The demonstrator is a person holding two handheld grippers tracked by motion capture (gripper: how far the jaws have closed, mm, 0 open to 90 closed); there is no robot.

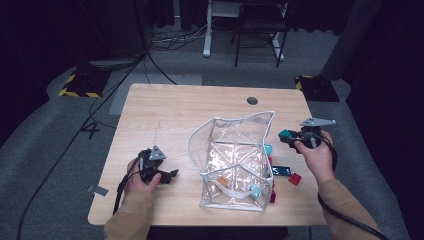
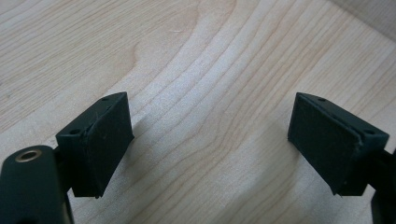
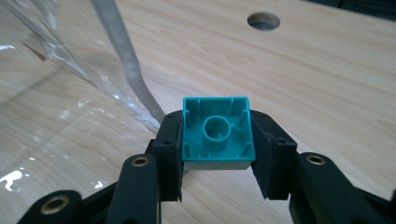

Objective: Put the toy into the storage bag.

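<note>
A clear plastic bag (image 1: 235, 160) with a white rim stands open in the middle of the wooden table (image 1: 165, 110), with an orange brick (image 1: 223, 181) and a light blue brick (image 1: 256, 191) inside. My right gripper (image 1: 288, 137) hovers just right of the bag's rim, shut on a teal brick (image 3: 217, 135) held hollow side up between its pads; the bag's rim (image 3: 125, 60) lies just beyond it. My left gripper (image 1: 169, 176) rests low at the table's front left, open, with bare wood between its pads (image 2: 100, 140).
Right of the bag lie a red brick (image 1: 295, 178), a dark blue piece (image 1: 281, 171), a teal brick (image 1: 268, 149) and a dark red brick (image 1: 272, 196). A cable hole (image 1: 252, 100) sits near the far edge. Chair and desk legs stand beyond the table.
</note>
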